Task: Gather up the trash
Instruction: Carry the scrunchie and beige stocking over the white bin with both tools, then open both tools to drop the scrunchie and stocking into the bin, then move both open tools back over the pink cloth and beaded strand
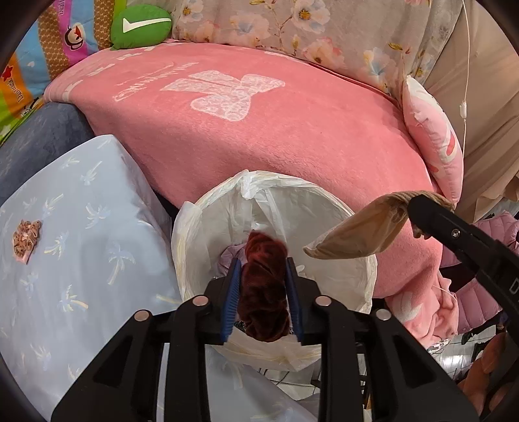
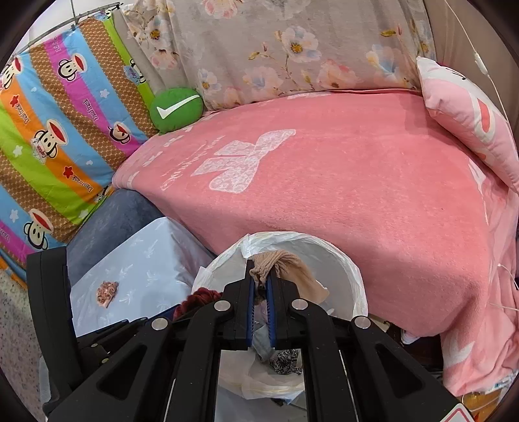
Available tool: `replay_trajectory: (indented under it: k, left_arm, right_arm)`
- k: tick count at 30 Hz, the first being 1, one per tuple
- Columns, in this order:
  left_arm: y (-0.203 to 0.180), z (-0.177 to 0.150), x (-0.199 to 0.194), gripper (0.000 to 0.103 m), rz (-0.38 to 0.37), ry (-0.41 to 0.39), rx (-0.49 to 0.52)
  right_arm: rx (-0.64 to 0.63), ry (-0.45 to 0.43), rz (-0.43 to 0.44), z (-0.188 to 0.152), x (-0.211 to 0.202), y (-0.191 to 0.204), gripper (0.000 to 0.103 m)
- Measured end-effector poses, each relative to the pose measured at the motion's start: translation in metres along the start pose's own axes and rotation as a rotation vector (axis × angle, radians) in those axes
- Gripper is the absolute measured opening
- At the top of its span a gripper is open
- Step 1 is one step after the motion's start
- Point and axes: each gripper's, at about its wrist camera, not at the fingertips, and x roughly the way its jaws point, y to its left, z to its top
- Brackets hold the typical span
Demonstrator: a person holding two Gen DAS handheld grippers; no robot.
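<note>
Left gripper (image 1: 263, 263) clenched on maroon scrunchie (image 1: 264, 285), right gripper (image 2: 260, 276) on beige sock (image 2: 292, 269), above lined bin (image 1: 194, 227) of scraps

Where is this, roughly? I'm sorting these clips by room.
Probably a bedroom or living room at home: a bed or sofa under a pink blanket, cushions such as the green check-mark cushion, and a lined trash bin beside it.

Pink blanket (image 1: 259, 136) on sofa, floral cover (image 1: 292, 29) behind, green cushion (image 1: 141, 26).
</note>
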Motion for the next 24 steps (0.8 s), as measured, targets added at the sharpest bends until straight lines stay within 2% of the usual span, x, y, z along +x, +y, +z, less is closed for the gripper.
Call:
replay_trajectory:
  k: [1,3,5,24]
  left_arm:
    - [0.000,0.001,0.000,0.030,-0.001,-0.003,0.002]
    - [0.000,0.001,-0.001,0.045,0.004,-0.008,0.003]
    - [0.001,0.002,-0.003,0.055,0.012,-0.022,-0.003]
    - [0.029,0.004,-0.014,0.057,0.030,-0.047,-0.029]
  right_arm:
    - [-0.001,0.000,-0.002,0.000,0.000,0.000,0.006]
    - [-0.004,0.002,-0.005,-0.001,-0.001,0.002,0.006]
    - [-0.010,0.001,-0.008,-0.001,-0.002,0.003,0.006]
    - [-0.044,-0.007,-0.037,0.003,0.000,0.023,0.014]
